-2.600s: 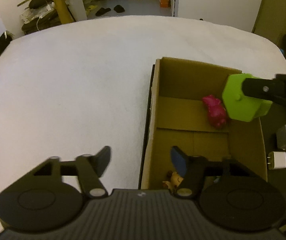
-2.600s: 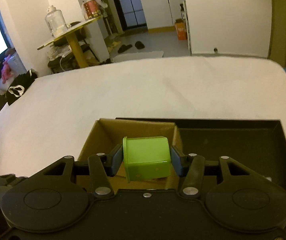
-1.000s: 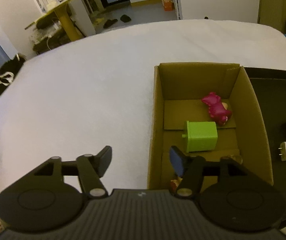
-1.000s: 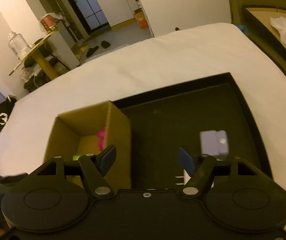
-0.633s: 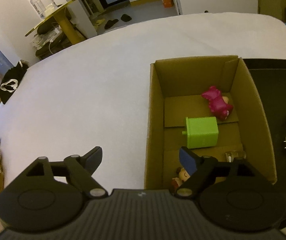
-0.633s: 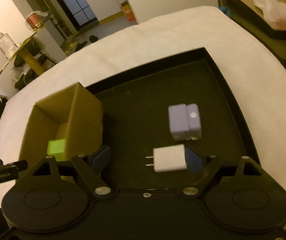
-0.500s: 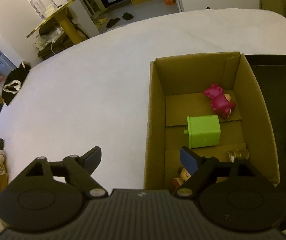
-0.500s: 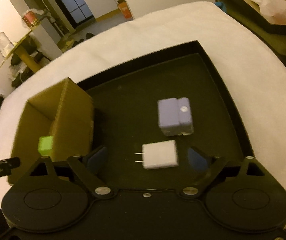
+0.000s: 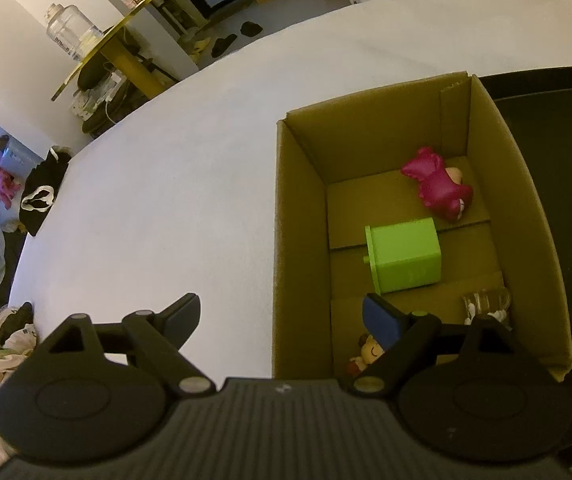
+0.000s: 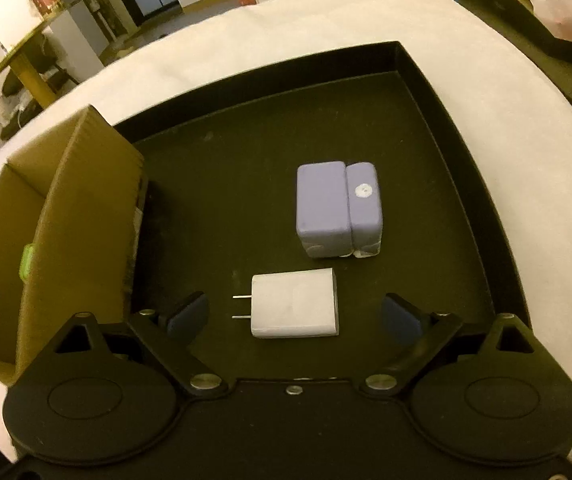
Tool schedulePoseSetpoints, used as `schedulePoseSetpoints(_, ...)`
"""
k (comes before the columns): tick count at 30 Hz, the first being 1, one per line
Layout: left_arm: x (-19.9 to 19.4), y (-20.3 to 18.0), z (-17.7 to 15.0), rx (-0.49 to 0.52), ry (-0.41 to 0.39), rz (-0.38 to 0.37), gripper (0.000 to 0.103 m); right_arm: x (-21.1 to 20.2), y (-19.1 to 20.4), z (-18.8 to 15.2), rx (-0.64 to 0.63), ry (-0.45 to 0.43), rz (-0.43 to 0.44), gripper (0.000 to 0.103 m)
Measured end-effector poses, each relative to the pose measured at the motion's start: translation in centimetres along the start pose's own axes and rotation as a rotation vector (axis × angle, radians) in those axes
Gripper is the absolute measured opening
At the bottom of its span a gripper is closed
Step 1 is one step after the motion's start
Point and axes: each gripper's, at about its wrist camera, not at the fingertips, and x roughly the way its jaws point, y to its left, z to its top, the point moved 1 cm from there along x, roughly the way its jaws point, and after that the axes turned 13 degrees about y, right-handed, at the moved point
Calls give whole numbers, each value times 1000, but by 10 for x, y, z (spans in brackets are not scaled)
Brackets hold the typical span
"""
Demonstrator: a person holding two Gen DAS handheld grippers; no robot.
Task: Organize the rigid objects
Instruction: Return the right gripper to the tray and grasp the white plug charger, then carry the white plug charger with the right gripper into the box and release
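My R gripper (image 10: 293,312): jaws just widened, spread either side of white charger (image 10: 294,305) on black tray (image 10: 445,92), not touching. L gripper (image 9: 282,316): spread, empty. Green block (image 9: 405,254) in cardboard box (image 9: 301,216).

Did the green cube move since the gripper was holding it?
Yes. The green cube went from the right gripper's jaws above the box down onto the box floor, beside the pink toy.

Dim white-walled room, round yellow side table (image 9: 98,52) bearing a glass jar (image 9: 66,30).
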Motion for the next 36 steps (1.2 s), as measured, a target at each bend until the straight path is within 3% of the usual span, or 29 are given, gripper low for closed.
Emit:
schedulePoseSetpoints(10,2,-9,6,15,23,12,87,10,22,-7,-123,1,-94,94)
schedulePoseSetpoints(13,1,-10,7,13,21,12,87,5,31,-7,-187,-24,-139,63)
schedulePoseSetpoints(21,1,-4,4,-11,19,-10,87,-11,33,-6,-166,15,-96,62)
schedulePoseSetpoints(36,-3,21,-4,-98,-9,-100,87,-51,47,-3,-127,-68,-81,62)
